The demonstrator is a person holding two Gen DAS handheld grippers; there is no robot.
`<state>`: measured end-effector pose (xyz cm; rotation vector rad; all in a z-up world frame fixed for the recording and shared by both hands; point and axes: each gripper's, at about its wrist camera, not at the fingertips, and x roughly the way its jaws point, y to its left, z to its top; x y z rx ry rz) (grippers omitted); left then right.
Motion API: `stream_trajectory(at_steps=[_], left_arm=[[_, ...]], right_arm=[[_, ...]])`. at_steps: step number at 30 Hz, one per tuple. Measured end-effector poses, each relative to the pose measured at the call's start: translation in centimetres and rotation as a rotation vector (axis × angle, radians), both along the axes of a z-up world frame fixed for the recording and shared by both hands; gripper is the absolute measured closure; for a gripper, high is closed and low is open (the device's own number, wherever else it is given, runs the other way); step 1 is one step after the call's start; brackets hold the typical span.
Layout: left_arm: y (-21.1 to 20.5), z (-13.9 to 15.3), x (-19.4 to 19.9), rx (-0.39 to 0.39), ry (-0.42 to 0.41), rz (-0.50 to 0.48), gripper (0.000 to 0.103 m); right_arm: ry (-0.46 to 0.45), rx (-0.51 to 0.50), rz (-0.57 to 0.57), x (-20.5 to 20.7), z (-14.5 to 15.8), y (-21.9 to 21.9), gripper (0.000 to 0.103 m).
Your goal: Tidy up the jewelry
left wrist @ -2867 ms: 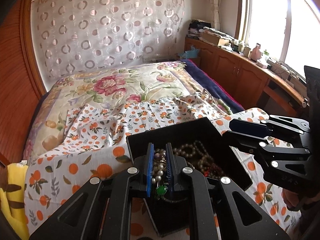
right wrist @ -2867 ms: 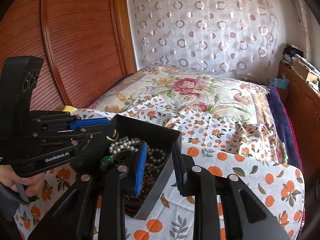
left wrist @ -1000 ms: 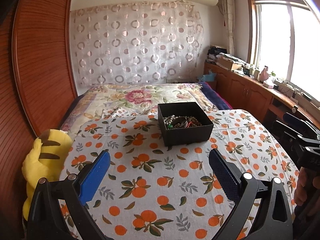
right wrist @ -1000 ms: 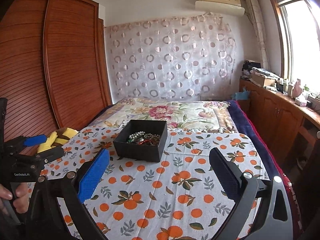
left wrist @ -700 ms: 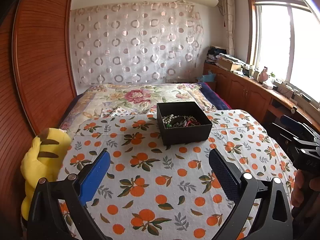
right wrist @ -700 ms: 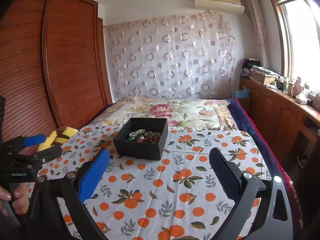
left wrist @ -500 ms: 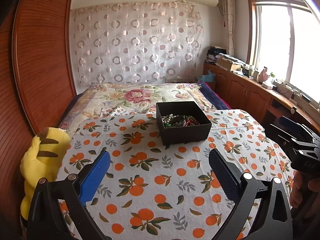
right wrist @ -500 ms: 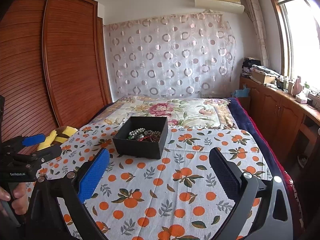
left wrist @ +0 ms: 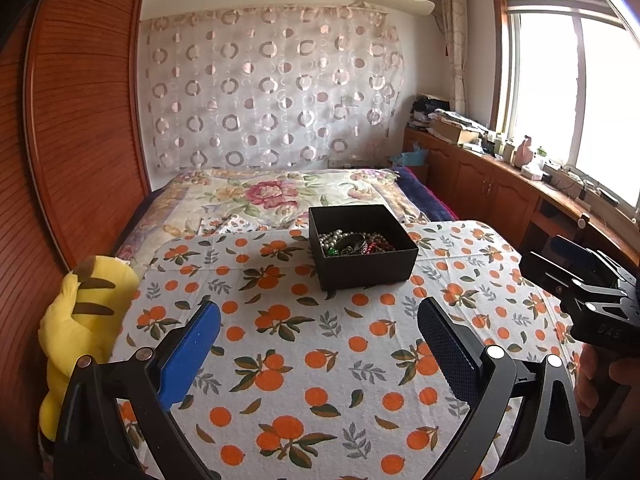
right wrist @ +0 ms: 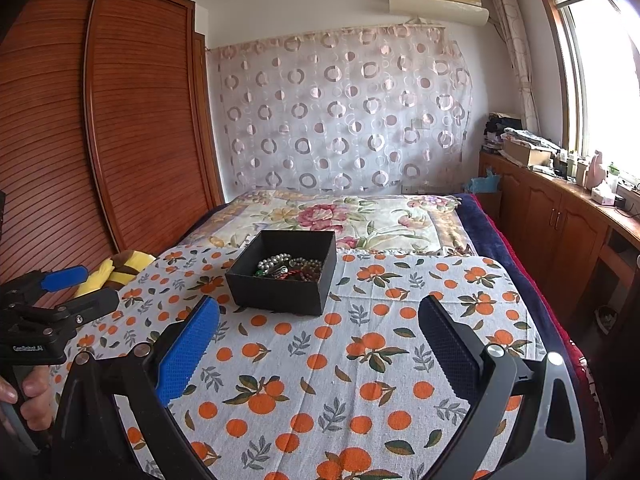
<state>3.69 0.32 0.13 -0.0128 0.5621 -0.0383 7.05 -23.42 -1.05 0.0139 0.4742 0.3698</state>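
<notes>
A black open box (left wrist: 368, 266) stands on the orange-print cloth (left wrist: 320, 360) at the far middle. It holds a heap of jewelry (left wrist: 354, 242): pearl strands, dark beads, a green stone. The box (right wrist: 280, 292) and jewelry (right wrist: 289, 268) also show in the right wrist view. My left gripper (left wrist: 318, 332) is open and empty, well back from the box. My right gripper (right wrist: 318, 332) is open and empty, also well back. Each gripper shows at the edge of the other's view: the right one (left wrist: 576, 276), the left one (right wrist: 60, 292).
A yellow striped plush toy (left wrist: 84, 320) lies at the cloth's left edge. A floral bed quilt (left wrist: 280, 196) lies beyond the box. A wooden wardrobe (right wrist: 100, 140) stands left, a cluttered wooden counter (left wrist: 520, 184) under the window right.
Both grippers have opened wide and pulled far back from the box. The pearl strand that the left gripper held now lies in the box. Over the last second little has moved.
</notes>
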Motion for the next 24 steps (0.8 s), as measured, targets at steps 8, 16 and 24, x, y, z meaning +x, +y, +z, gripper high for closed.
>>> stream_trajectory(at_steps=[8,16,24], left_arm=[[-0.02,0.07,-0.09,0.0,-0.004,-0.001,0.008],[-0.05,0.17,-0.1,-0.002,-0.007,-0.003,0.008],[-0.06,0.35,-0.19,-0.003,-0.011,-0.002,0.008]], right_arm=[[0.003,0.001,0.0,0.02,-0.06,0.03,0.003],[0.003,0.001,0.001,0.04,-0.09,0.0,0.003],[0.0,0.0,0.0,0.03,-0.06,0.02,0.003]])
